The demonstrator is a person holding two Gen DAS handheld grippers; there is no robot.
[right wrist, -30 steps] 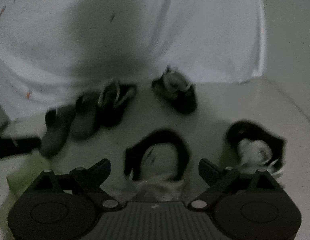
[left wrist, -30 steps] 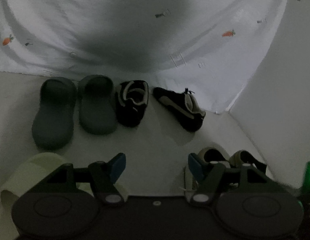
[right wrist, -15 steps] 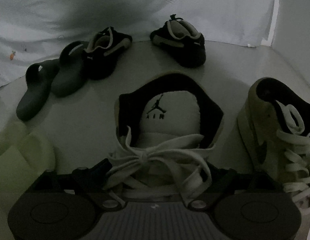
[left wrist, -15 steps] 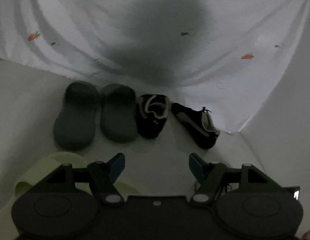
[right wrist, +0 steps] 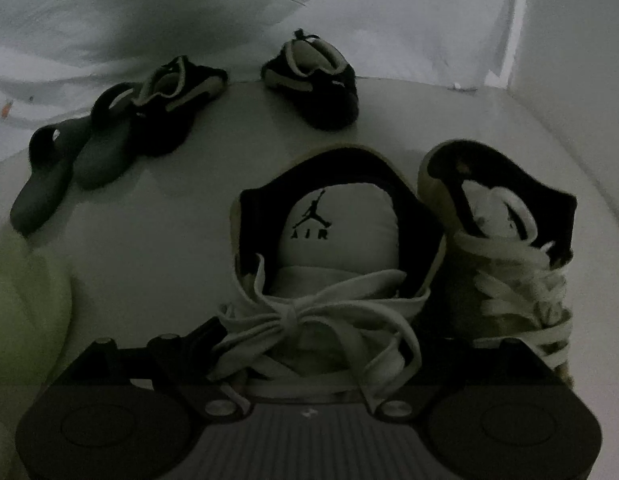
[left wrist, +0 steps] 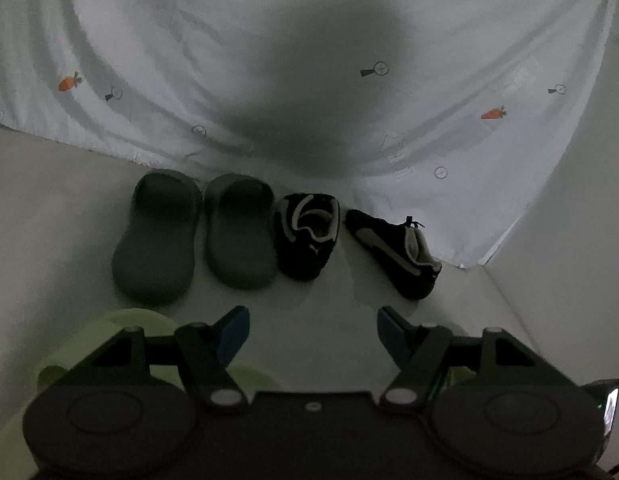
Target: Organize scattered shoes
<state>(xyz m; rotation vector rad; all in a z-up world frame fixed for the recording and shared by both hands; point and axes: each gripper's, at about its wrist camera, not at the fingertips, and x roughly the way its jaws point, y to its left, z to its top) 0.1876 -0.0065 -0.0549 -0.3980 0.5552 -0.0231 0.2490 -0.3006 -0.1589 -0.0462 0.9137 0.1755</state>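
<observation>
Dimly, the right gripper (right wrist: 309, 344) straddles a white-laced, black-collared high-top sneaker (right wrist: 333, 248), grip unclear; left gripper (left wrist: 313, 330) apart.

Backdrop sheet (left wrist: 189, 40): thin white woven cloth, creased, printed. Grey slides (left wrist: 157, 240): moulded matt foam, smooth. Black sneakers (left wrist: 309, 240): napped, suede-like uppers. High-top sneaker (right wrist: 341, 240): padded smooth tongue, flat woven cloth laces. Floor (left wrist: 49, 220): smooth, faintly glossy.
</observation>
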